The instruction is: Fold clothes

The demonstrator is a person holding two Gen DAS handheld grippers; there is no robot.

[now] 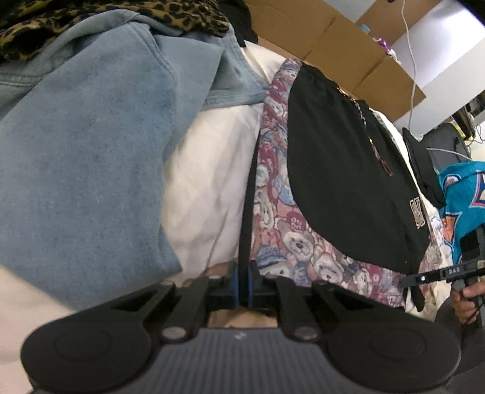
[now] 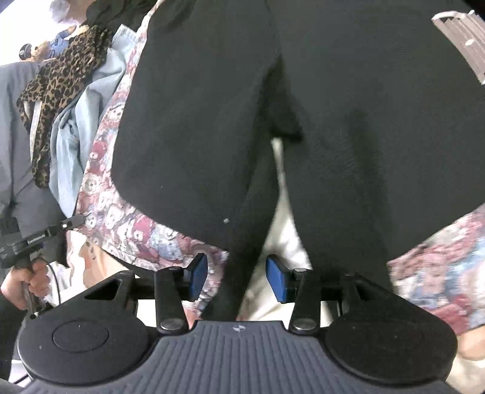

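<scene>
bed sheet (image 1: 209, 169): white, under everything; biggest thing here & your landmark.
black garment (image 1: 342, 169): the piece you're working. Lies across the sheet on top of the teddy-bear fabric, small white logo near one hem. In the R wrist view it fills most of the frame, w/ a split or fold showing sheet through the middle. Looks only part folded, edges still uneven.
teddy-bear fabric (image 1: 272, 169): printed, spread on the sheet under the black piece; whether it's clothing or a cover, can't tell.
progress: early to mid, I'd judge. No neat finished stack in view. Black piece left to finish, then the rest.
blue sweatshirt (image 1: 81, 157): bunched on the sheet, far side of the bear fabric from the black piece. Unfolded.
denim piece (image 1: 239, 81): crumpled on the sheet beyond the sweatshirt. Unfolded.
leopard-print piece (image 1: 106, 18): heaped at the sheet's far edge.
teal jersey (image 1: 460, 200): off the sheet's side, by your R hand.
cardboard boxes (image 1: 339, 39): beyond the sheet, not in the way.
obstacles: the sweatshirt crowds the bare sheet, so little flat room.
left gripper (image 1: 244, 272): jaws pinched on a thin black edge at the bear fabric's border.
right gripper (image 2: 236, 272): jaws about half wide, black strip between the pads, not pressed.
</scene>
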